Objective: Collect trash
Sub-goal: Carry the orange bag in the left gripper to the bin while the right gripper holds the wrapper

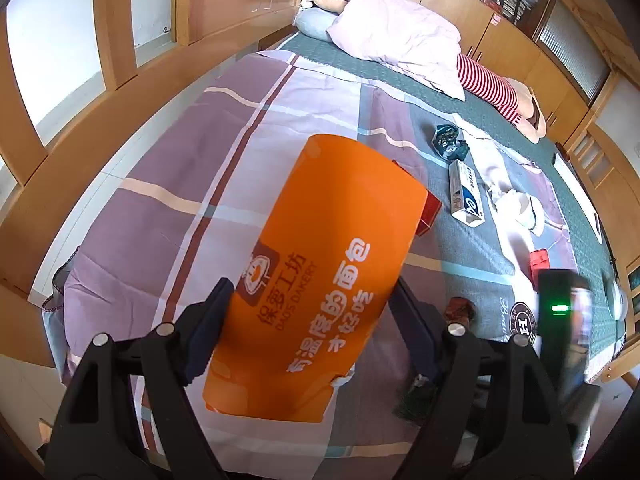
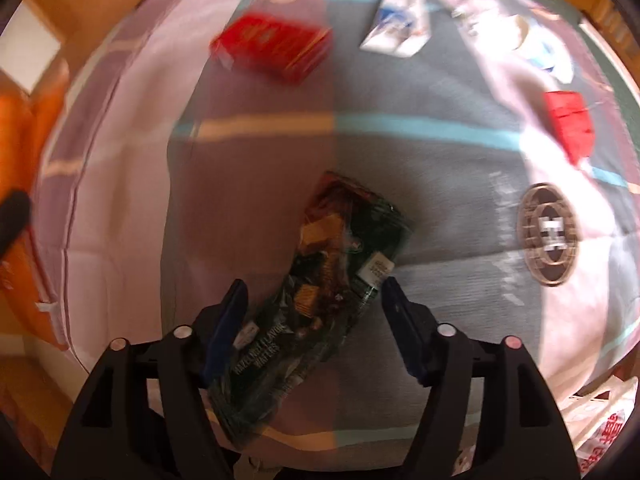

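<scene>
Right gripper straddling wafer wrapper on bed; left gripper carrying orange bag.

The wafer wrapper point(image 2: 320, 284) lies flat on the bed point(image 2: 440, 184), long axis running from 7 o'clock to 1 o'clock, between the apart fingers of the right gripper point(image 2: 314, 320). Judgement: close across the narrow width, low enough to catch the crinkled film without pinching the bedsheet. The left gripper point(image 1: 308, 312) is clamped on the orange bag point(image 1: 320, 264). Red box point(image 2: 276, 46) sits at 11 o'clock.
</scene>
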Demonstrator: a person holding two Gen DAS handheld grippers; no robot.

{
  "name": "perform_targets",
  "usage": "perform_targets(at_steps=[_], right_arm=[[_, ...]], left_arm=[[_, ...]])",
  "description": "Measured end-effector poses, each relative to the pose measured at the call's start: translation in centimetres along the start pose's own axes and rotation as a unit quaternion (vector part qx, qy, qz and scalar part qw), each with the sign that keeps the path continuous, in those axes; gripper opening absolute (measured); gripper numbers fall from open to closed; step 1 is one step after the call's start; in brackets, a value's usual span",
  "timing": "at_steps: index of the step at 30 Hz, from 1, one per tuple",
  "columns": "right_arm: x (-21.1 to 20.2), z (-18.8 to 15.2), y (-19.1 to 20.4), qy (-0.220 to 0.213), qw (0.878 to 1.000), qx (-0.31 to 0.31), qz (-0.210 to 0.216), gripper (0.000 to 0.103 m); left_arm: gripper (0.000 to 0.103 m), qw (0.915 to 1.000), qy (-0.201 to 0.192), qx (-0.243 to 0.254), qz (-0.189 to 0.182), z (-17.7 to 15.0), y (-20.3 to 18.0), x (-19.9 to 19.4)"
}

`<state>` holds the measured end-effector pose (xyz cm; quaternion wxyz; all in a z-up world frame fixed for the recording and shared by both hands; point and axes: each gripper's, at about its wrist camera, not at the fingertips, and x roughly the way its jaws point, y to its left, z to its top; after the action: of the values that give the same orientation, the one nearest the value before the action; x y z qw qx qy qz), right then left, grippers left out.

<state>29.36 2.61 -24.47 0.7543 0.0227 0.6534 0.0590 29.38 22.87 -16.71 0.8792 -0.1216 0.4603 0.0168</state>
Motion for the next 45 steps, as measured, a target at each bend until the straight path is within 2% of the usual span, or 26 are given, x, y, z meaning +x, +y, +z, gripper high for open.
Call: perform_targets(at_steps=[2,4,5,10,14,17,22,26,35,45], right_arm=[[-0.1,0.1,0.9,-0.022,1.000,-0.003,-0.011,0.066],[-0.7,0.0,2.1,-0.054,0.998,-0.020,-0.012,0.034],[-1.0,-0.1,2.6,-0.066,0.997,-0.027,-0.013,0.030],[-2.8,-0.5,1.5,-0.116,0.993,0.008,0.033,0.029],[-5.2,-0.9,-1.1,-0.171,0.981,0.059,0.072,0.029],[-7.1,-1.7,-1.2,-0.213,0.971,0.070,0.081,0.029],[-9.4,-2.5,-0.2,-0.275,0.957,0.048,0.076,0.029],[-9.6,-2.5,0.0,-0.284,0.955,0.036,0.072,0.029],[-8.6,-2.2,-0.8,-0.262,0.960,0.059,0.085,0.029],[-8.4,-2.2,-1.0,-0.256,0.961,0.064,0.089,0.029]], left_arm=[[0.079,0.9999,-0.008,0.000,-0.007,-0.1,-0.1,-0.3],[0.079,0.9996,-0.024,0.006,-0.013,-0.1,-0.4,-0.9],[0.079,0.9992,-0.037,0.010,-0.011,0.0,-0.5,-1.4],[0.079,0.9954,-0.093,0.013,0.015,0.0,-0.6,-3.8],[0.079,0.9910,-0.129,0.014,0.031,-0.1,-0.5,-5.3],[0.079,0.9860,-0.162,0.018,0.037,-0.2,-0.8,-6.6],[0.079,0.9737,-0.217,0.041,0.055,-0.8,-2.1,-8.7],[0.079,0.9687,-0.233,0.063,0.059,-1.2,-3.2,-9.2],[0.079,0.9703,-0.225,0.071,0.054,-1.4,-3.9,-8.9],[0.079,0.9706,-0.219,0.085,0.053,-1.8,-4.7,-8.4]])
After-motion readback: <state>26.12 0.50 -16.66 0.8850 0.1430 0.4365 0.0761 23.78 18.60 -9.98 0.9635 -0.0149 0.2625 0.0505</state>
